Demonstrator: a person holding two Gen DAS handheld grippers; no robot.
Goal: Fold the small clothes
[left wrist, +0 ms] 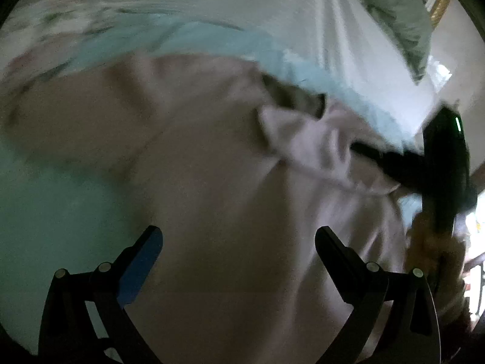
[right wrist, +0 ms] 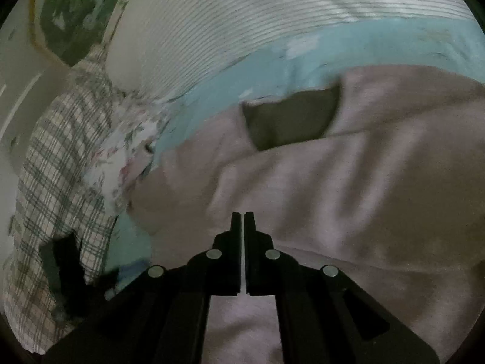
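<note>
A pale pink garment (left wrist: 212, 188) lies spread on a light blue sheet (left wrist: 36, 212). My left gripper (left wrist: 238, 236) is open just above it, nothing between its fingers. In the left wrist view the right gripper (left wrist: 379, 157) reaches in from the right with a fold of the pink cloth bunched around its tip. In the right wrist view the right gripper (right wrist: 244, 217) has its jaws closed over the pink garment (right wrist: 333, 188); whether cloth is pinched there I cannot tell. A dark neck opening (right wrist: 291, 118) shows farther ahead.
A white striped pillow (right wrist: 227, 30) lies beyond the garment. A plaid cloth (right wrist: 60, 166) and floral fabric (right wrist: 130, 139) lie to the left. A wall with a gold frame (left wrist: 439, 0) is at the far right.
</note>
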